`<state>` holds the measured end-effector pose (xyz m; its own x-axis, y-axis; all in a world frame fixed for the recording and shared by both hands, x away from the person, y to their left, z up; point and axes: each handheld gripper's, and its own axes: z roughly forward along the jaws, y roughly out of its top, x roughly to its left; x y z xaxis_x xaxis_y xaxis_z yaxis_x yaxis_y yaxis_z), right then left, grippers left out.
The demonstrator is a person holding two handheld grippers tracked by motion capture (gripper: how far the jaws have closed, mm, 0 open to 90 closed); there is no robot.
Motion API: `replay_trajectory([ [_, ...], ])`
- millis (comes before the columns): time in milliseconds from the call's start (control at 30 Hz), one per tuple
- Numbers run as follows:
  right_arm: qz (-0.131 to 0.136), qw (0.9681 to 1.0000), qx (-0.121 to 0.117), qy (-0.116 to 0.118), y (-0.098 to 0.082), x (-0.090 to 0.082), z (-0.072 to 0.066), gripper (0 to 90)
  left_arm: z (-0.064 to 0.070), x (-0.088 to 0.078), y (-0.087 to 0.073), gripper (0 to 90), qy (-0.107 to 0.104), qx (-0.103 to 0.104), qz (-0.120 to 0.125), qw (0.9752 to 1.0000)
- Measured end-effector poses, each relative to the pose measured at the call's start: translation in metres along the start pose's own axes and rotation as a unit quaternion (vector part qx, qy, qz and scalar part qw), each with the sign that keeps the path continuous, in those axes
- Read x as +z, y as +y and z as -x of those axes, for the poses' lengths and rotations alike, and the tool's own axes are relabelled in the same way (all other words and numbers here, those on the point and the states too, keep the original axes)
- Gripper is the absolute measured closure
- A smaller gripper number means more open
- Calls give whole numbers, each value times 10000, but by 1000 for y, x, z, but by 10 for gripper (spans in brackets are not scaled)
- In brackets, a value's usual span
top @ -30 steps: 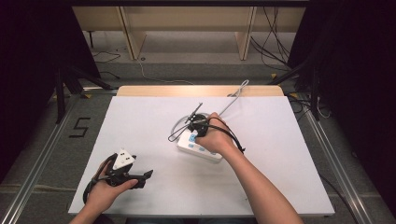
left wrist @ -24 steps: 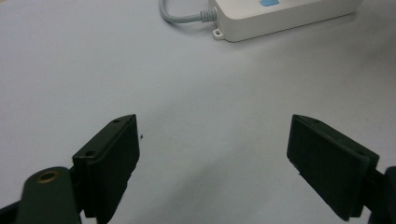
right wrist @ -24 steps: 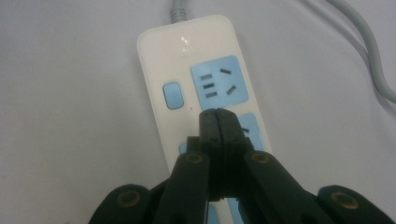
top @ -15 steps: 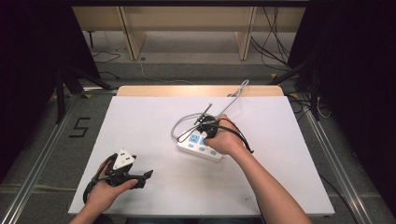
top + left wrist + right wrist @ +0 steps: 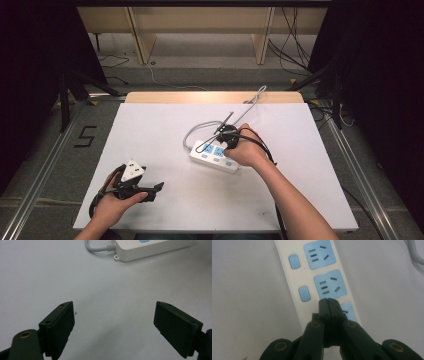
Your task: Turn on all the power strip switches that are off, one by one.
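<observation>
Your right gripper (image 5: pixel 329 301) has its jaws pinched fully together, gripping nothing, tips over the white power strip (image 5: pixel 215 157) mid-table (blue sockets and switches). Your left gripper (image 5: pixel 113 322) sits near the table's (image 5: pixel 310 200) front-left corner, jaws spread wide, empty.

A black "5" mark (image 5: pixel 85 136) on the floor left of the table (image 5: pixel 150 125).

— Where does the power strip (image 5: pixel 214 156) lie?
— On the desk (image 5: pixel 150 130), near its middle, its cord (image 5: pixel 192 134) looping behind it.
— And the claws?
— Right claw (image 5: pixel 223 141) over the strip; left claw (image 5: pixel 156 189) well apart, front left.
</observation>
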<state>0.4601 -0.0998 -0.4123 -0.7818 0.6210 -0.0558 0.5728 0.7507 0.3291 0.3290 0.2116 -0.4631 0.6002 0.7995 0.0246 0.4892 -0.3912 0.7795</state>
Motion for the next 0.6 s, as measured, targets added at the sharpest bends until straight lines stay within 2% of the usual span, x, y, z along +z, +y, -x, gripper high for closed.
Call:
replay_trajectory([
  [600, -89, 10000, -6, 8, -6, -1, 3, 900, 0, 0, 0, 168, -1, -3, -7, 10000],
])
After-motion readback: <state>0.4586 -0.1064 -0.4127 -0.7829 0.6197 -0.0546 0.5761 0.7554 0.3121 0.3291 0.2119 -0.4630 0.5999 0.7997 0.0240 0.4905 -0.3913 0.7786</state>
